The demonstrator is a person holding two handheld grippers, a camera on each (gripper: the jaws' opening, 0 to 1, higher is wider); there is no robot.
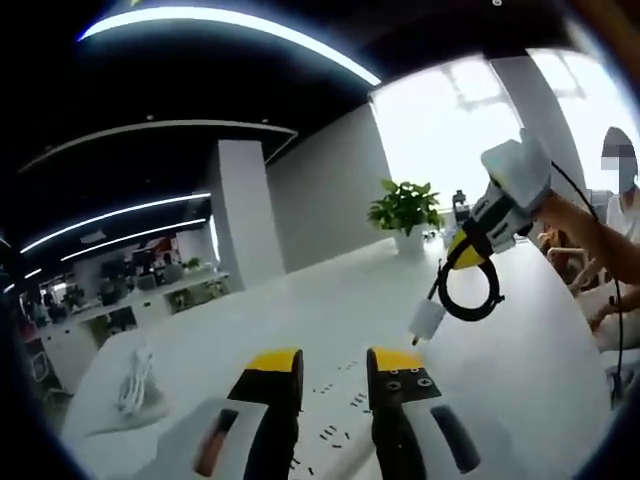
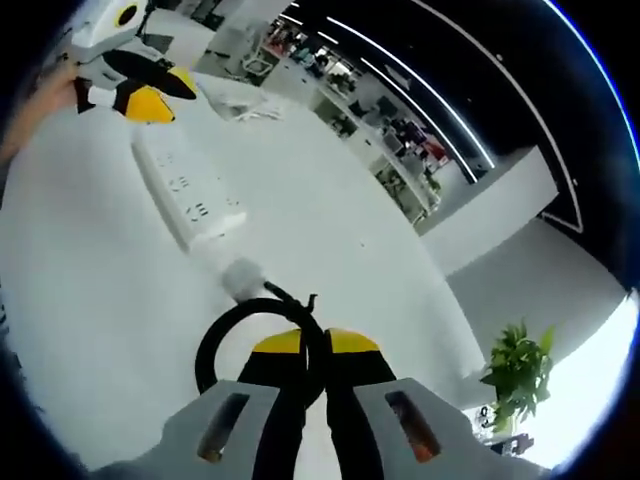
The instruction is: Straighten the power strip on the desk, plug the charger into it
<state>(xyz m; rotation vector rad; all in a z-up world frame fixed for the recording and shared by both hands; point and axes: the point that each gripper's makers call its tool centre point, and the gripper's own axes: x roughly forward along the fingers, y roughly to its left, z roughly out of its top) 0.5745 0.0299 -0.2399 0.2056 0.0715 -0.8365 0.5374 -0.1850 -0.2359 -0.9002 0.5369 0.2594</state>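
While the right gripper (image 2: pixel 305 345) is clamping the black cable (image 2: pixel 215 345) of the charger (image 2: pixel 243 277), that white plug is hanging just short of the strip's (image 2: pixel 185 190) near end on the white desk (image 2: pixel 330 230). In the left gripper view, the left gripper (image 1: pixel 335 365) is hovering over the strip (image 1: pixel 335 400), jaws parted and empty, with the right gripper (image 1: pixel 470 250) at 2 o'clock dangling the charger (image 1: pixel 427 320). A plant (image 1: pixel 405 210) is standing at 1 o'clock.

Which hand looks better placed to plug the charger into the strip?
Probably the right. The right gripper already pinches the black cable of the charger, which hangs near the end of the power strip. The left gripper is at the strip, holding nothing.
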